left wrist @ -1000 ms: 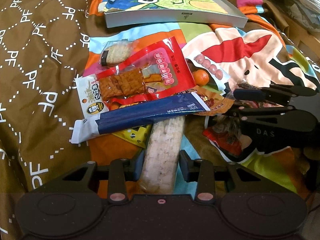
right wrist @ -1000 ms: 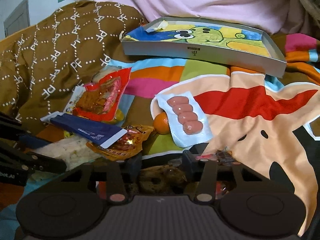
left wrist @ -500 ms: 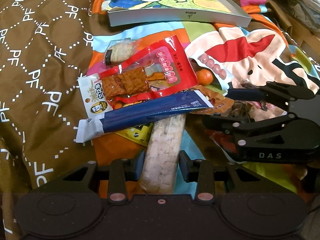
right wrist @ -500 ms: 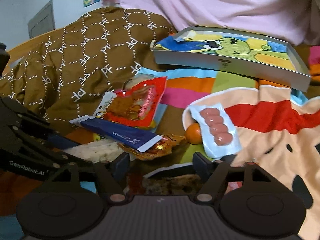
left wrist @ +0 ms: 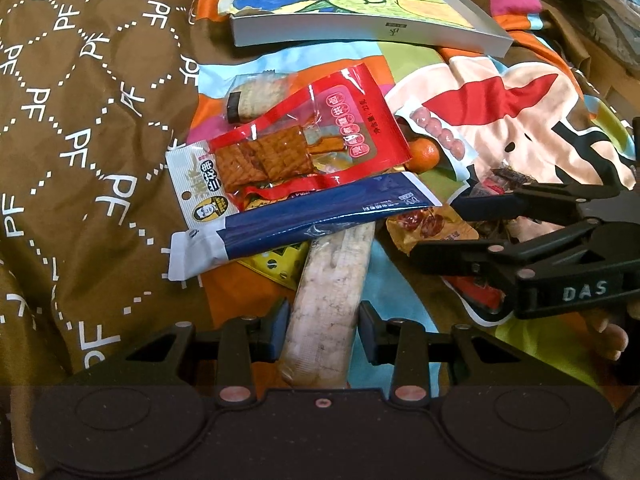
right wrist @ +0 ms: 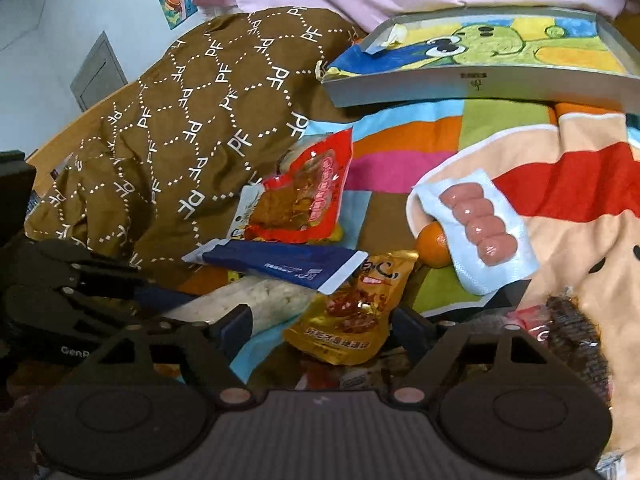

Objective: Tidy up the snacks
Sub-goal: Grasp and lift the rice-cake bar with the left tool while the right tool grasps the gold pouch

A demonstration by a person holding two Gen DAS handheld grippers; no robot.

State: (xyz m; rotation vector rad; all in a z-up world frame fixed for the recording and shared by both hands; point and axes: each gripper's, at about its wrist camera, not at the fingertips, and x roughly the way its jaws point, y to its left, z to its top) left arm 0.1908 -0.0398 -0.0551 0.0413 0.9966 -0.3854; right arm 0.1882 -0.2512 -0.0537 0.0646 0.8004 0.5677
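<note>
My left gripper (left wrist: 322, 330) is shut on the near end of a long pale rice-cracker pack (left wrist: 332, 280), whose far end lies under a blue pack (left wrist: 312, 220). My right gripper (right wrist: 322, 326) is opening, its jaws wide apart. A gold snack pack (right wrist: 352, 308) lies between the fingers, and neither pad presses on it. In the left wrist view the right gripper (left wrist: 452, 228) comes in from the right, over the gold pack (left wrist: 432, 226). A red tofu pack (left wrist: 312, 140) tops the pile. A grey tray (left wrist: 360, 36) with a green cartoon lies behind.
A sausage pack (right wrist: 476, 224) rests on an orange (right wrist: 432, 246) to the right of the pile. A dark snack packet (right wrist: 572, 328) lies near the right fingers. A round cracker pack (left wrist: 256, 96) sits behind the red pack. A brown quilt (left wrist: 80, 140) rises on the left.
The right gripper went from shut on a dark snack packet to wide apart and swung left toward the pile. The left gripper kept still on the cracker pack.
</note>
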